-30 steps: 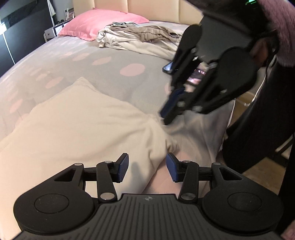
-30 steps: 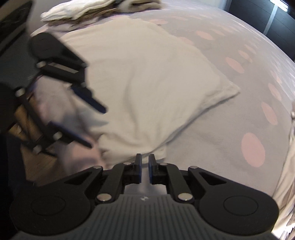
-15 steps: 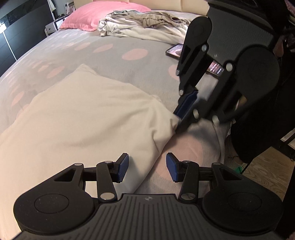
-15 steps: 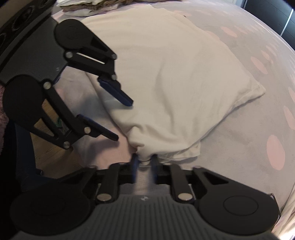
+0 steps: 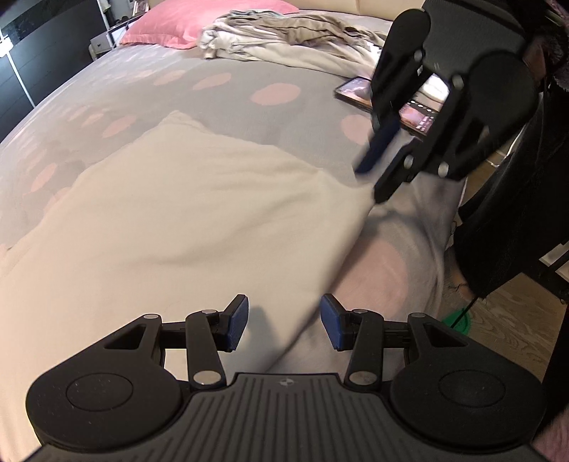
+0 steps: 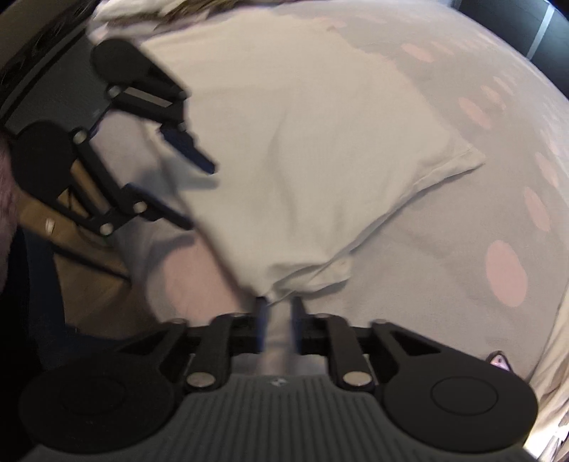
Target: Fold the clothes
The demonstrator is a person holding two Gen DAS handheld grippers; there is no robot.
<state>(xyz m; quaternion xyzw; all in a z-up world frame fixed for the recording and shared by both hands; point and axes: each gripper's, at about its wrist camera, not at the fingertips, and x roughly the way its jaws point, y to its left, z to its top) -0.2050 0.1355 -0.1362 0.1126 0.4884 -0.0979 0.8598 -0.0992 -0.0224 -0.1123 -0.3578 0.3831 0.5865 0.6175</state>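
A cream cloth lies spread on the grey bed with pink dots. My left gripper is open, its fingers astride the cloth's near edge. My right gripper is shut on the cloth's corner; in the left wrist view it sits at the cloth's right corner. The cloth fans out ahead in the right wrist view, where the open left gripper sits at its left edge.
A heap of crumpled clothes and a pink pillow lie at the bed's head. A phone lies on the bed near the right edge. Wooden floor shows beyond it.
My right gripper went to the cloth's corner, closed on it and pulled it taut. My left gripper stayed open over the near edge.
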